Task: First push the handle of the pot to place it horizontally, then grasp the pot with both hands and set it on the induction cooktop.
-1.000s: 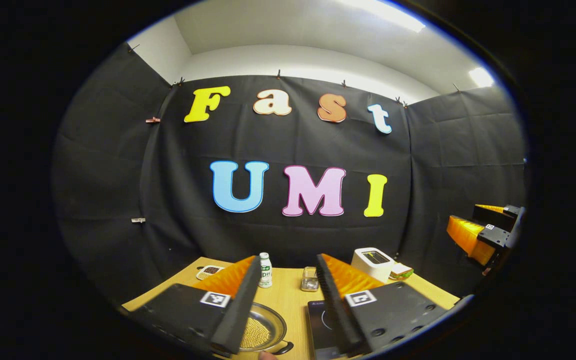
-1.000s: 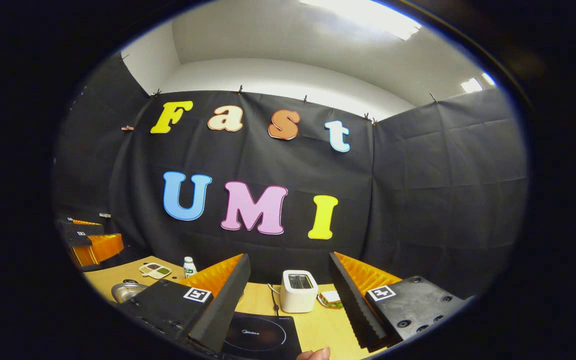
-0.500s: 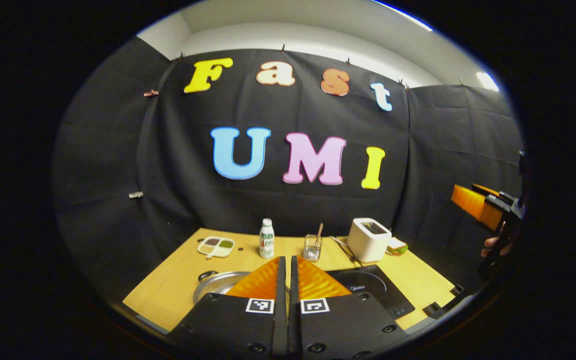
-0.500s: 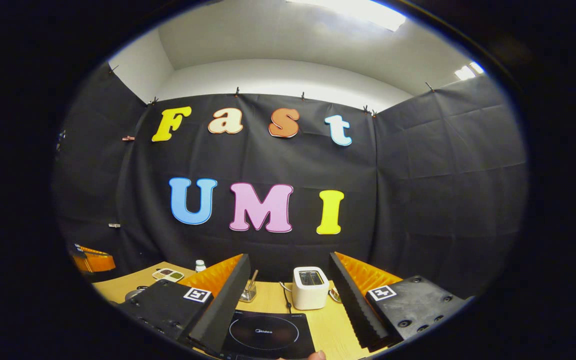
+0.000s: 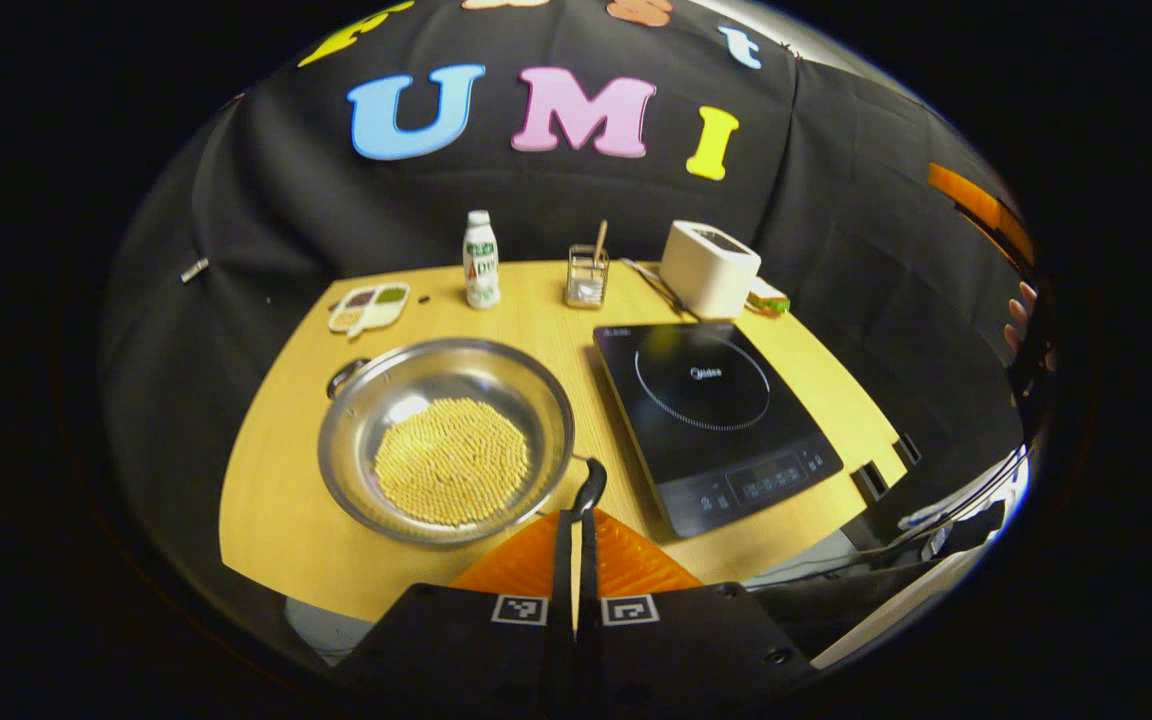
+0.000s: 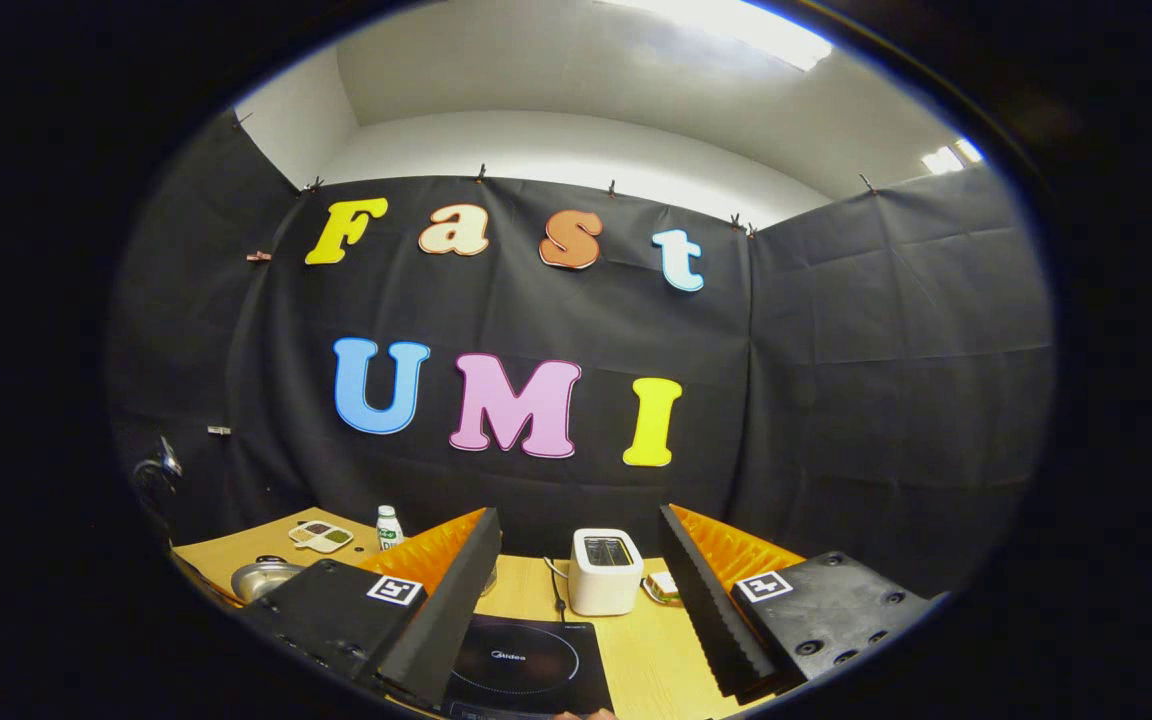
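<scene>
Risk is sitting right at the tips of the left gripper [image 5: 576, 520]: its fingers are pressed together with nothing between them, pointing at the near handle [image 5: 588, 487] of the pot [image 5: 446, 440]. That handle is lying at the pot's near-right rim, with the far handle [image 5: 344, 375] at the far-left, so the pair is running on a diagonal — the push is not yet done, I judge. A narrow closed tip could be slipping off the small loop, or shoving the whole pot sideways instead of turning it; a hard shove could be scattering the yellow beans [image 5: 452, 460] lying in the pot, or knocking the pot against the cooktop [image 5: 711, 420] just beside it on the right.

In the right gripper view, the right gripper [image 6: 581, 610] is hanging wide apart and empty, high over the cooktop's near edge, well away from the pot.

Table [image 5: 276, 500] is looking like pale wood, smooth enough that the pot could be sliding easily. Farther back, a divided dish [image 5: 368, 307], a bottle [image 5: 480, 260], a glass jar [image 5: 587, 280] with a stick in it, a toaster [image 5: 708, 268] and a sandwich [image 5: 768, 298] are standing along the far edge — black cloth is closing the booth behind them, under a white ceiling with strip lights.
</scene>
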Motion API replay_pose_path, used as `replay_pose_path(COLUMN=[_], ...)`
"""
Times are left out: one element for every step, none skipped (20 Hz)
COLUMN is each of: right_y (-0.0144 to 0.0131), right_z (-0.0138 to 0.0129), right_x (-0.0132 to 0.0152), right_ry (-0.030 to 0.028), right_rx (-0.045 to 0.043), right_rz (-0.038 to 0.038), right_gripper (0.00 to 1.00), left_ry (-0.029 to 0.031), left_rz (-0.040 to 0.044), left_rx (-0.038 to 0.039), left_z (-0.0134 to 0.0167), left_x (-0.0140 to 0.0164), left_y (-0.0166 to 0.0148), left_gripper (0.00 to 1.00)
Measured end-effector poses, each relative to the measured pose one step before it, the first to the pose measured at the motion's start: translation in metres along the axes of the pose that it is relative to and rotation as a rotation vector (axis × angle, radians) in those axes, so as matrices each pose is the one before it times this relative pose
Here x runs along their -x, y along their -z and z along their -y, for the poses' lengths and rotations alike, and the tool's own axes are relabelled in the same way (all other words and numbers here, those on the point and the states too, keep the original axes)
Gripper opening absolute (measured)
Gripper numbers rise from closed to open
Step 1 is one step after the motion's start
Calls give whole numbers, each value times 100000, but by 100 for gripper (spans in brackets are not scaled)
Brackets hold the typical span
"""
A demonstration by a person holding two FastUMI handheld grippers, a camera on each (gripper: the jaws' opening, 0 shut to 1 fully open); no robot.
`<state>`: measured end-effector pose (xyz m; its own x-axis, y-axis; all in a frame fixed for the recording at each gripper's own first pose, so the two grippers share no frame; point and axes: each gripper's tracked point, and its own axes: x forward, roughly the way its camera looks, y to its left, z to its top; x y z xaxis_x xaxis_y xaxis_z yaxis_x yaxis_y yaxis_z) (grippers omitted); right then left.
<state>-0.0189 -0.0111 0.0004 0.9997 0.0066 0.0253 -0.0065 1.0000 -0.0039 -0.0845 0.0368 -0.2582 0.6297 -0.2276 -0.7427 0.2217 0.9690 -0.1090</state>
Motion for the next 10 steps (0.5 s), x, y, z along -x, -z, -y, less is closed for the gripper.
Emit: replay_pose_path(right_y=[194, 96, 35, 46, 147, 79, 69, 49, 37, 176], right_z=[143, 221, 90, 88, 93, 62, 116, 30, 32, 22], right_x=[19, 35, -90, 72, 20, -113, -78, -28, -32, -108], right_ry=[581, 683, 340, 212, 327, 349, 433, 330, 207, 156], right_rx=[136, 622, 861, 572, 306, 83, 180, 439, 506, 522], right_rz=[-605, -275, -162, -151, -295, -254, -142, -73, -154, -289], right_gripper=[98, 98, 98, 98, 98, 98, 98, 98, 98, 98], left_ry=[197, 934, 1079, 689, 417, 725, 236, 217, -521, -841], left_rz=[-4622, -4012, -3584, -3519, -3142, -2804, -1861, -1653, -1614, -1306], left_rx=[307, 370, 516, 469, 225, 152, -187, -485, -974, -1046], left_z=[-472, -169, -134, -272, -253, -309, -409, -249, -266, -333], left_x=[-791, -755, -831, -797, -812, -945, -1021, -729, -757, -588], left_y=[1085, 939, 685, 589, 461, 217, -58, -101, 50, -87], left_gripper=[5, 5, 5, 5, 5, 5, 5, 5, 5, 5])
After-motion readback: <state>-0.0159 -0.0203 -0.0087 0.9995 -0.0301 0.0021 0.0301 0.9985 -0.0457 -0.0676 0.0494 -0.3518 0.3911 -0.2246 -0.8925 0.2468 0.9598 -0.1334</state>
